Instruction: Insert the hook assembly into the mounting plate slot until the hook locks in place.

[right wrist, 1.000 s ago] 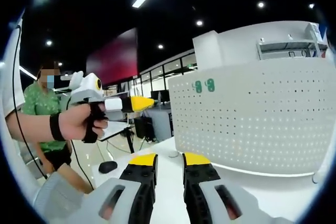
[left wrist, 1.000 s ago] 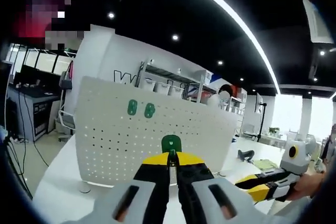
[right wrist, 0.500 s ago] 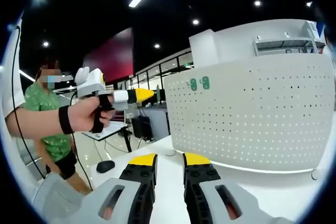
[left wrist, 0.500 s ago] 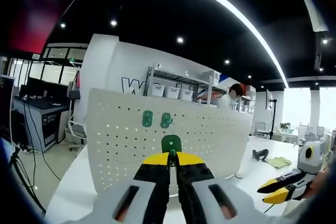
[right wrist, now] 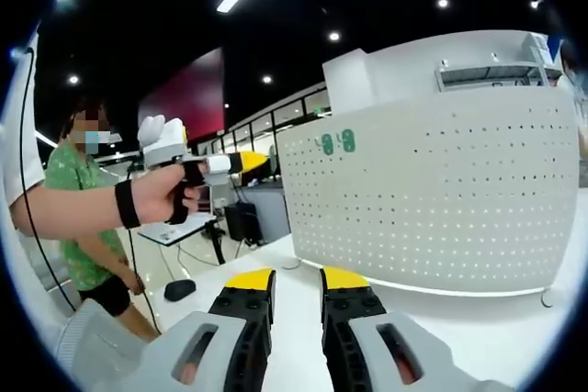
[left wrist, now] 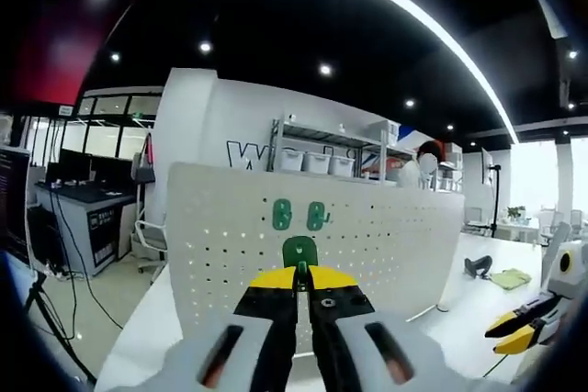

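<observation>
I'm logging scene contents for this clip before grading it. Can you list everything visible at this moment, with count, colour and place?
Pegboard: one, white, standing upright on the table, ahead of both grippers.
Mounted hooks: two, green, side by side high on the pegboard.
Held hook: one, green, pinched at the left gripper's tips.
Table: one, white, under the pegboard.
Shelving unit: one, grey metal, behind the pegboard, with white bins.
Bystander: one, green shirt, at the left of the right gripper view.
Left gripper: yellow-tipped black fingers, shut on the held hook.
Right gripper: yellow-tipped fingers, open, holding nothing.
</observation>
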A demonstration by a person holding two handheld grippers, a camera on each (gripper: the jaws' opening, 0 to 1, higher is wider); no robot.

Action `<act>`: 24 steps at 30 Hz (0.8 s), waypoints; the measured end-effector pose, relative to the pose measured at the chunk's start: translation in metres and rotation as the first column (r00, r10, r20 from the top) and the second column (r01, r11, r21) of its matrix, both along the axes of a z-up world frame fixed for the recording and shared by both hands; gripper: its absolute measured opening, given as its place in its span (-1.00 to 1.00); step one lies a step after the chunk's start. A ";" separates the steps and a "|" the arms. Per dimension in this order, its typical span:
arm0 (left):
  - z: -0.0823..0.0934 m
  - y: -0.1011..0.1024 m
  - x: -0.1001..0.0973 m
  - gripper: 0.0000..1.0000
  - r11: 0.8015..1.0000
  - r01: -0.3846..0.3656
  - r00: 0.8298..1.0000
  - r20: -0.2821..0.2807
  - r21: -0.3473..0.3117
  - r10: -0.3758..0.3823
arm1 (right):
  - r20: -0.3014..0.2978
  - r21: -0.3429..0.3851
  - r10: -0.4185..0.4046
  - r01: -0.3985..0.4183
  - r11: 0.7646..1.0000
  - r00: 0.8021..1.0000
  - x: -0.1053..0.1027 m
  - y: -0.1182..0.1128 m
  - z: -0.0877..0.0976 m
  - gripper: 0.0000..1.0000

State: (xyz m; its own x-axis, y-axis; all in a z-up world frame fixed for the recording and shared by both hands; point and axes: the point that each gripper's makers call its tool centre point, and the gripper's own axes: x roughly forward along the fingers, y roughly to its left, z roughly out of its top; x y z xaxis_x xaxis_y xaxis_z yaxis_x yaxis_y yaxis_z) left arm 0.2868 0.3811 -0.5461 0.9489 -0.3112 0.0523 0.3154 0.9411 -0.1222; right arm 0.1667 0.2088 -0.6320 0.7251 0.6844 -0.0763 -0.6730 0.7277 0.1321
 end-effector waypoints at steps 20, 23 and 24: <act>0.009 0.012 0.028 -0.94 0.997 -0.065 0.997 0.031 0.043 0.064 | -0.024 -0.004 -0.005 0.005 1.000 1.000 0.000 -0.007 -0.008 -0.63; 0.010 0.013 0.032 -0.94 0.996 -0.073 0.997 0.037 0.046 0.072 | -0.026 -0.004 -0.012 0.012 1.000 1.000 -0.001 -0.009 -0.008 -0.63; 0.011 0.013 0.032 -0.94 0.996 -0.073 0.997 0.043 0.044 0.071 | -0.025 -0.004 -0.014 0.014 1.000 1.000 -0.001 -0.010 -0.008 -0.63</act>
State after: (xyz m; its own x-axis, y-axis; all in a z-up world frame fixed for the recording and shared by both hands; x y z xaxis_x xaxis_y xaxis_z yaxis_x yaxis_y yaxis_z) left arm 0.3191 0.3937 -0.5351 0.9664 -0.2447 0.0791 0.2501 0.9659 -0.0667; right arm 0.1652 0.1991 -0.6404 0.7324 0.6739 -0.0972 -0.6593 0.7376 0.1460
